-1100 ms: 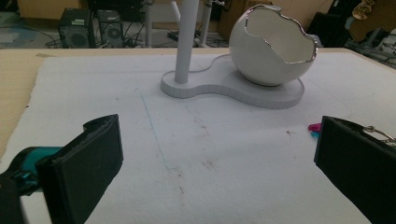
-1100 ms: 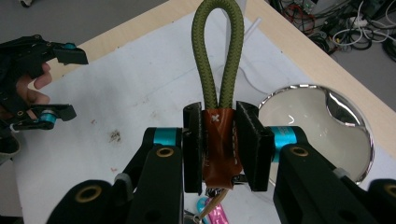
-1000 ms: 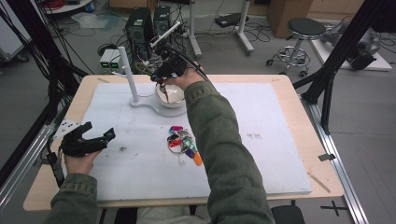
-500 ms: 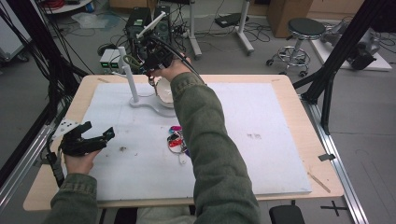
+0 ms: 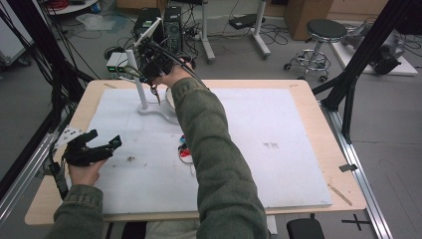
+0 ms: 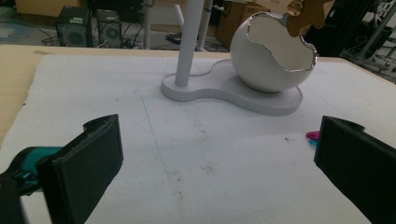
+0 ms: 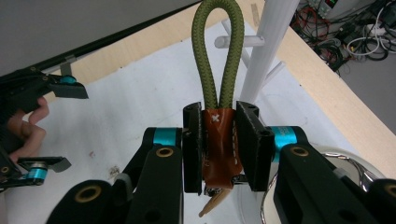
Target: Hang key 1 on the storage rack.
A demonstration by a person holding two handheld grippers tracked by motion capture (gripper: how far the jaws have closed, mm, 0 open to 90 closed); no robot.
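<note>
Pinched between right gripper (image 7: 219, 149): keychain (image 7: 219, 144)

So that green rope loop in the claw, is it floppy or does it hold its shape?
The rope loop probably holds its shape fairly well: it stands up in a neat arch above the right claw. It looks light, and the brown leather tab pinched between the pads should not slip easily.
</note>
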